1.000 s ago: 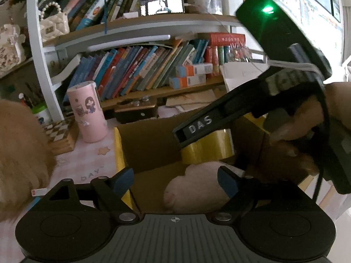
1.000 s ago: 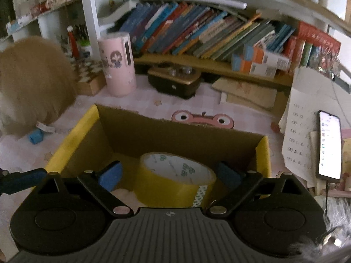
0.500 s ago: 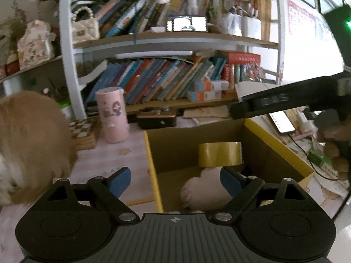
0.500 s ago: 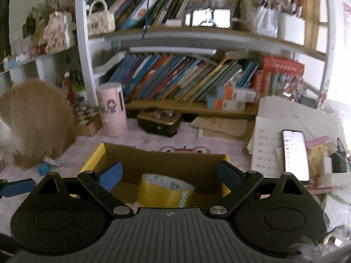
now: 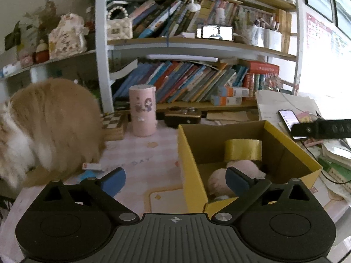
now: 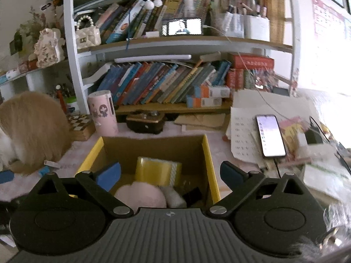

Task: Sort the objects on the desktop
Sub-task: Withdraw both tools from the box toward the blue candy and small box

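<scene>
Glossy yellow tape roll [image 5: 243, 150] upright in yellow-sided cardboard box [image 5: 190, 164], pink plush toy [image 6: 140, 195] at 6 o'clock; black item [image 6: 193, 194] seen only from right; left gripper [image 5: 173, 178] opening, right gripper [image 6: 170, 174] wide, both empty

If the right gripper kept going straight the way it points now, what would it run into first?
Probably the pink plush toy lying in the cardboard box, with the yellow tape roll just behind it. The right gripper is open and empty; depth is uncertain.

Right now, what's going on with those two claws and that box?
Left gripper opening, empty. Right gripper open, empty. Tape roll and pink plush in yellow box. Furry animal on desk beside box.
</scene>
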Action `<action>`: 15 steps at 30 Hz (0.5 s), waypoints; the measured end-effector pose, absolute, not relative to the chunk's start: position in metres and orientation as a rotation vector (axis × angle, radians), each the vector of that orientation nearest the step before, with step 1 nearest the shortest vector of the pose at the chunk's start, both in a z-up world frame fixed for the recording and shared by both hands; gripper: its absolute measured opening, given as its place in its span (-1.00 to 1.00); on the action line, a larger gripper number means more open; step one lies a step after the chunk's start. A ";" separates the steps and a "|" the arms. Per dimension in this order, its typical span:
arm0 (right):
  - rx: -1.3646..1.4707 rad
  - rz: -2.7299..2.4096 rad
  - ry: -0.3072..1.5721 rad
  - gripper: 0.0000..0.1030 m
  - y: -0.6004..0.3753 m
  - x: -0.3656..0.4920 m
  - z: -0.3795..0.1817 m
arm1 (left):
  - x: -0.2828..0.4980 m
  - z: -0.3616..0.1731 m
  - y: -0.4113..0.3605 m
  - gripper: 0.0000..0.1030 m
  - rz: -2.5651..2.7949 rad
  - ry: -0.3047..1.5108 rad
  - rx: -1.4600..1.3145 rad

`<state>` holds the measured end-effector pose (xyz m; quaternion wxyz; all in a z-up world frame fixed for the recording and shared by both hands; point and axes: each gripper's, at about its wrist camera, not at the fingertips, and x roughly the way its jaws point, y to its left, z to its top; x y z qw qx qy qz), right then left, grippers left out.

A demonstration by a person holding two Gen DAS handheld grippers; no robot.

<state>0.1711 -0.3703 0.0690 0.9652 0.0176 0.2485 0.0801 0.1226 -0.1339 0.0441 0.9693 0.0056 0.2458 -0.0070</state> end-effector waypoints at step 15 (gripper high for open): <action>0.092 0.060 0.606 0.90 -0.326 0.098 0.021 | 0.078 0.023 -0.089 0.95 0.013 0.550 0.010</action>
